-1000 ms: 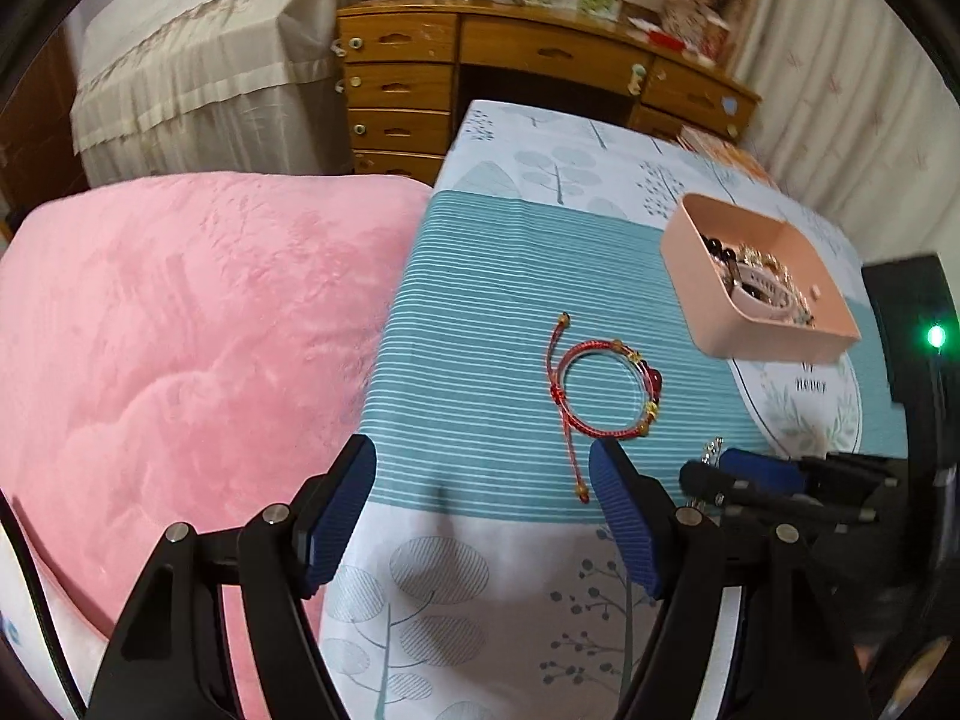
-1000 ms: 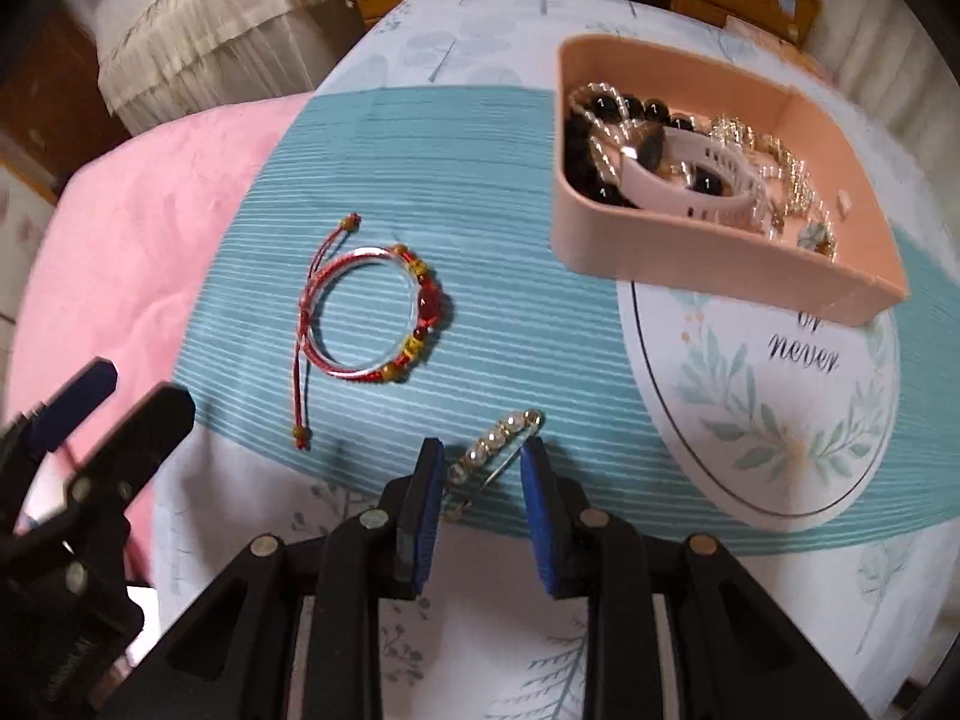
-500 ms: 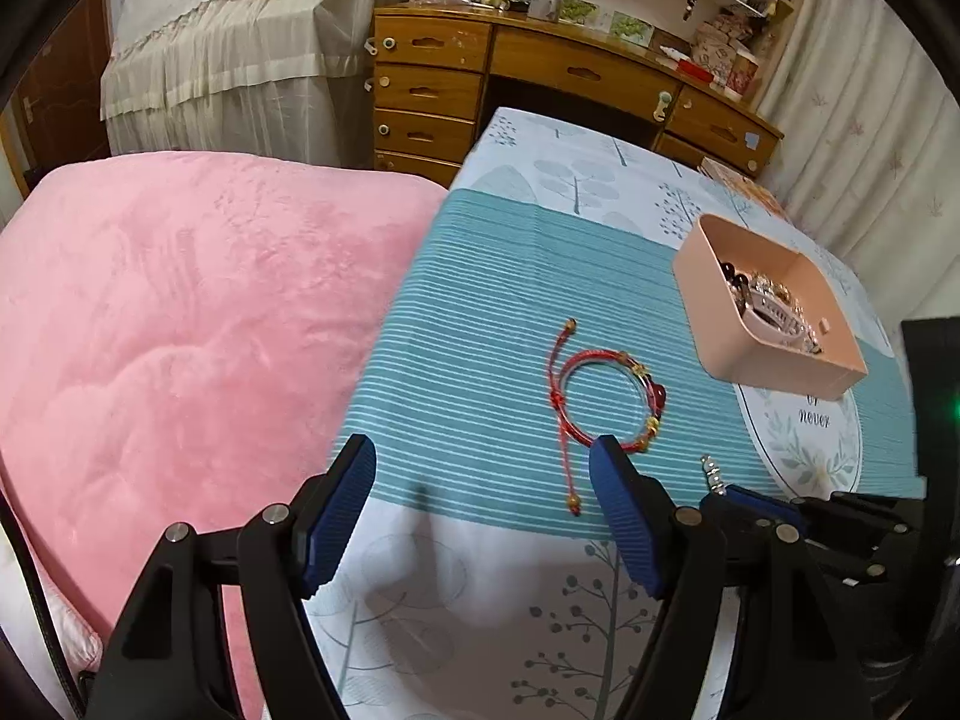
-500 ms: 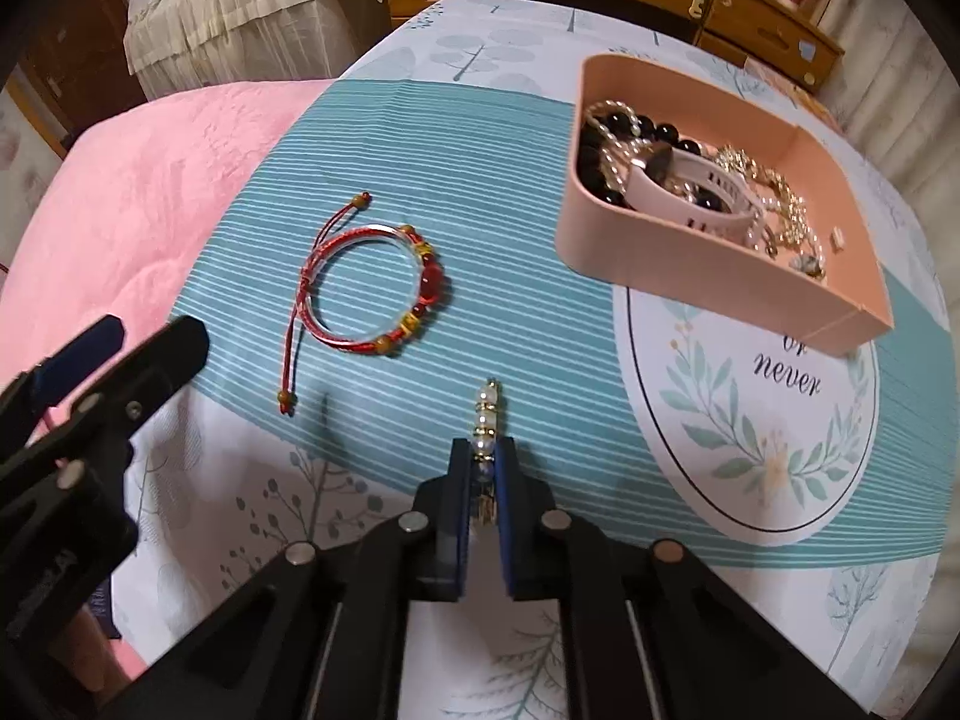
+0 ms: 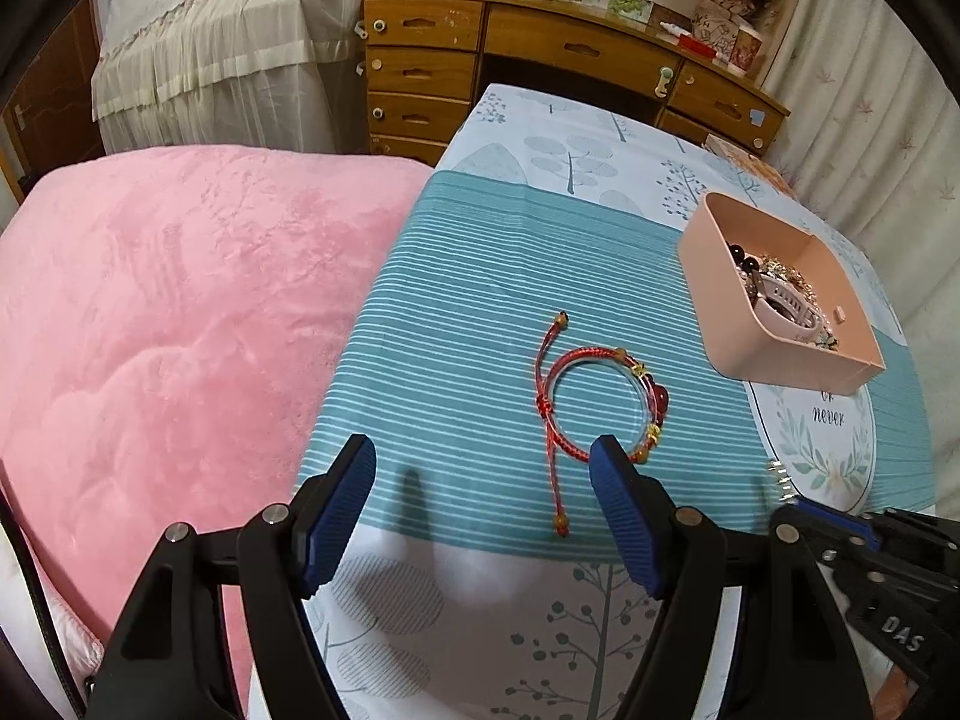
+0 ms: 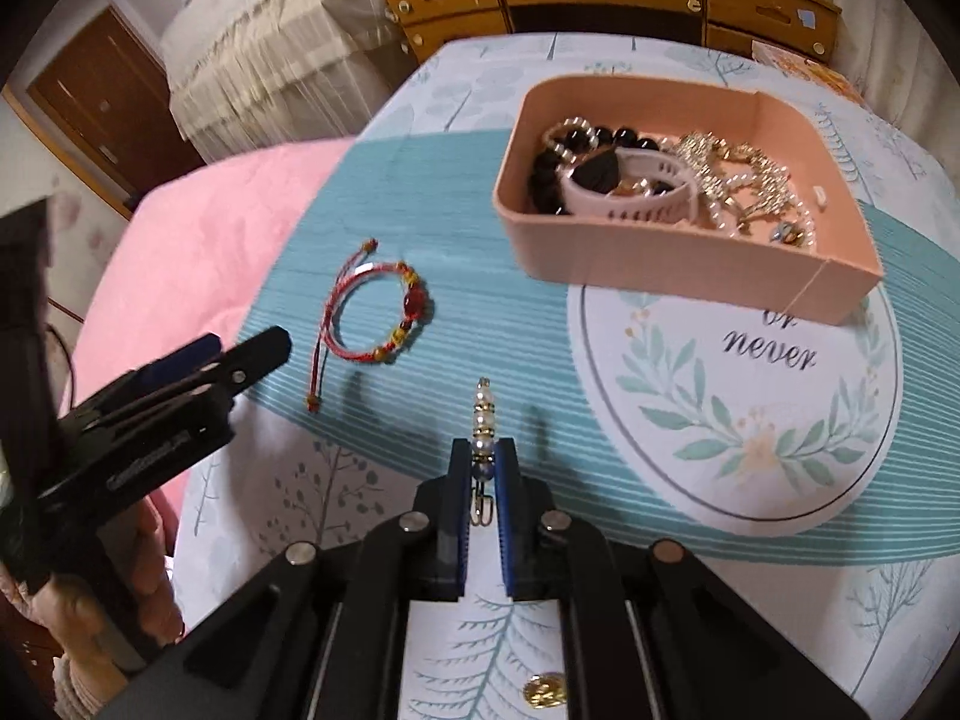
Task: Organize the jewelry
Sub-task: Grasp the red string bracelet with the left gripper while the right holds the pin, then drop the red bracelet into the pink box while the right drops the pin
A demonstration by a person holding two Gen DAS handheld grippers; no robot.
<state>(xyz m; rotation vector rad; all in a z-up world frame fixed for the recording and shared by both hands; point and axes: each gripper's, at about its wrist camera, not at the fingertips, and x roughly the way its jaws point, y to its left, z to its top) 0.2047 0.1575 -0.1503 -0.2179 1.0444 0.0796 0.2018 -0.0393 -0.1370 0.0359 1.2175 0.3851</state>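
Observation:
My right gripper is shut on a pearl pin and holds it above the tablecloth; the pin's tip sticks out forward, and it also shows in the left wrist view. A red cord bracelet with gold and red beads lies flat on the teal stripes, left of the pin; it also shows in the left wrist view. My left gripper is open and empty, just short of the bracelet. A pink tray holding several pieces of jewelry stands further back to the right; it also shows in the left wrist view.
A pink blanket lies left of the table. A wooden desk with drawers stands behind the table. A small gold piece lies on the cloth under my right gripper. The left gripper shows at the left of the right wrist view.
My right gripper closed on the pearl pin and lifted it off the cloth. Both grippers have risen and pulled back a little. The bracelet has not moved.

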